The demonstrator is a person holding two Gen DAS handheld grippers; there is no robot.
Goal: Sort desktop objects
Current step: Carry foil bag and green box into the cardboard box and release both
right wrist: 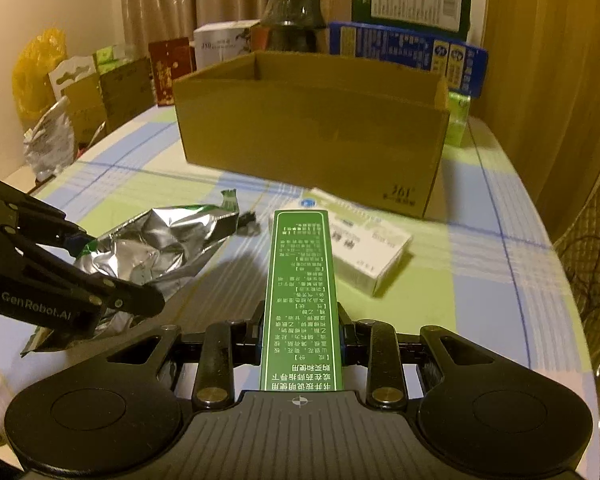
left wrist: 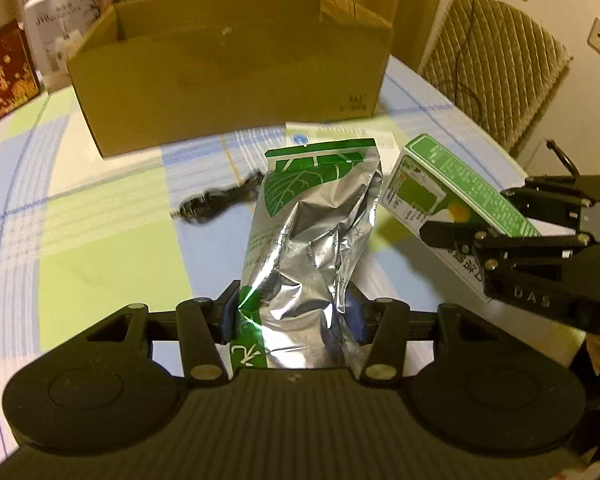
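While both grippers hold their loads above the checked tablecloth [left wrist: 100, 240], the open cardboard box [left wrist: 228, 68] stands ahead of them at the far side of the table.

Left gripper [left wrist: 292, 314]: jaws closed on the lower end of a crumpled silver foil pouch [left wrist: 312, 224] with a green leaf print. The pouch's sealed top edge points toward the box.

Right gripper [right wrist: 300, 338]: jaws clamped on the long sides of a green medicine carton [right wrist: 300, 280], which extends forward along the fingers. Its far end stops short of the box's near wall.

Between the grippers and the box, a white medicine box [right wrist: 360, 248] lies flat on the cloth, just beside the near right corner of the cardboard box. A small dark object [left wrist: 216, 202] lies left of it; its identity cannot be determined. Open cloth remains on the left. Assorted packages [right wrist: 100, 84] line the table's far edge behind the box.
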